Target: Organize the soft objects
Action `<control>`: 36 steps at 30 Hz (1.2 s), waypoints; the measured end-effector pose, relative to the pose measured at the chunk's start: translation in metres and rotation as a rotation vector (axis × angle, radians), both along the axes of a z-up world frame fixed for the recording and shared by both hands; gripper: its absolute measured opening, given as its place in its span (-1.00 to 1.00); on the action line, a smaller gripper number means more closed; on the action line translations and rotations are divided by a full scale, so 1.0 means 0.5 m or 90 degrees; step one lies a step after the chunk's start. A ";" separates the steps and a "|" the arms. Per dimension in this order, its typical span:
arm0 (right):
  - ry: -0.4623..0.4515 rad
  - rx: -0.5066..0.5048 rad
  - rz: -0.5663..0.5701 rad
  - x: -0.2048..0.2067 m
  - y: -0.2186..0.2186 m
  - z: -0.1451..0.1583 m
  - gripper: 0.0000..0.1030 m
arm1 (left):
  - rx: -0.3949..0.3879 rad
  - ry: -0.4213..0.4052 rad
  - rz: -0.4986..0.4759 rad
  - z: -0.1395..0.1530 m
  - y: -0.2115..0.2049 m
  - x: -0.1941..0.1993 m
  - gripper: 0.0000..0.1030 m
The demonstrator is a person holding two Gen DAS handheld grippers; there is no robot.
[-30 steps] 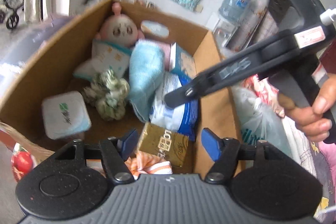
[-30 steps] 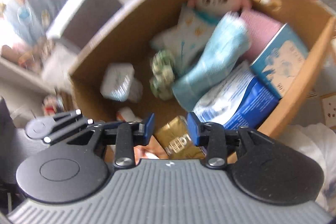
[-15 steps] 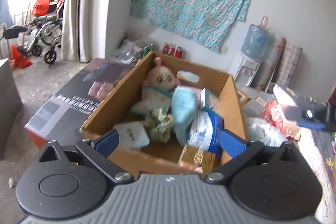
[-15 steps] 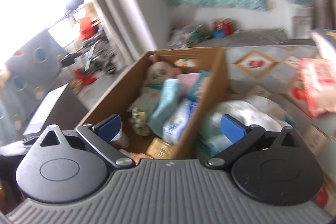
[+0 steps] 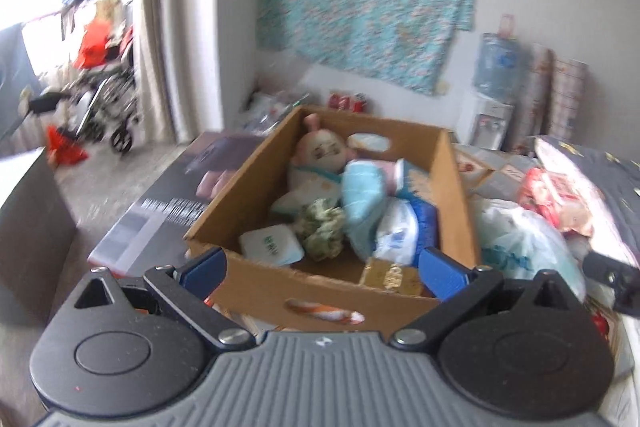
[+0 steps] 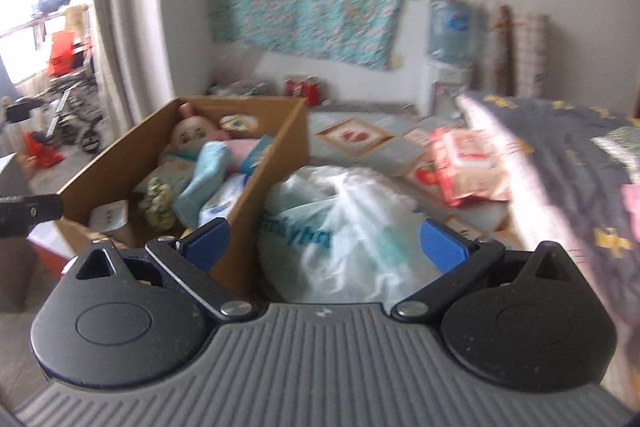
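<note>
Left wrist view: the left hand-held gripper [image 5: 322, 267], jaws spread wide and holding nothing, is facing the open brown cardboard box [image 5: 456, 187], which is lying straight ahead with its long axis running away and a rolled light-blue cloth [image 5: 362, 199] among the soft goods inside. Right wrist view: the right hand-held gripper [image 6: 326, 239], likewise wide open and empty, is pointing at the crumpled white plastic bag [image 6: 340, 223] lying just ahead, touching the box's right wall, making this hand the nearer to it.

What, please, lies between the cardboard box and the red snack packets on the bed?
A white plastic bag sits there, against the cardboard box, with the red snack packets beyond it; the right wrist view shows this best.
</note>
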State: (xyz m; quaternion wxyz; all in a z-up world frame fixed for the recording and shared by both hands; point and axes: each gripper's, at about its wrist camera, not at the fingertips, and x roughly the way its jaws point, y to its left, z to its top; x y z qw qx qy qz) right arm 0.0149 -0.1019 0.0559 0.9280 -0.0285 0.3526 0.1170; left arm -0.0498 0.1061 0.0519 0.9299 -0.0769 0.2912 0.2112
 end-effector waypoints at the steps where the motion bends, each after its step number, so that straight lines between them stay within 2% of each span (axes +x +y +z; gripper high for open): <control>1: -0.003 0.001 -0.008 -0.003 0.001 0.003 0.98 | 0.010 -0.004 -0.010 -0.001 -0.008 0.002 1.00; 3: -0.002 0.018 -0.015 -0.008 -0.003 0.009 0.98 | 0.008 -0.012 -0.015 -0.005 -0.014 0.003 1.00; 7: 0.013 0.029 -0.024 -0.011 0.001 0.011 0.98 | -0.055 -0.016 -0.029 -0.021 -0.004 0.006 1.00; 9: 0.015 0.023 -0.013 -0.015 0.012 0.011 0.98 | -0.070 -0.008 -0.025 -0.028 -0.002 0.006 1.00; 16: 0.042 0.003 0.031 -0.012 0.054 -0.006 0.98 | -0.036 0.046 -0.030 -0.045 -0.021 0.014 1.00; 23: 0.077 -0.008 0.063 -0.002 0.087 -0.027 0.98 | -0.045 0.068 -0.027 -0.056 -0.016 0.020 0.99; 36: 0.109 -0.007 0.057 0.020 0.092 -0.052 0.98 | -0.052 0.091 -0.026 -0.071 -0.008 0.035 0.99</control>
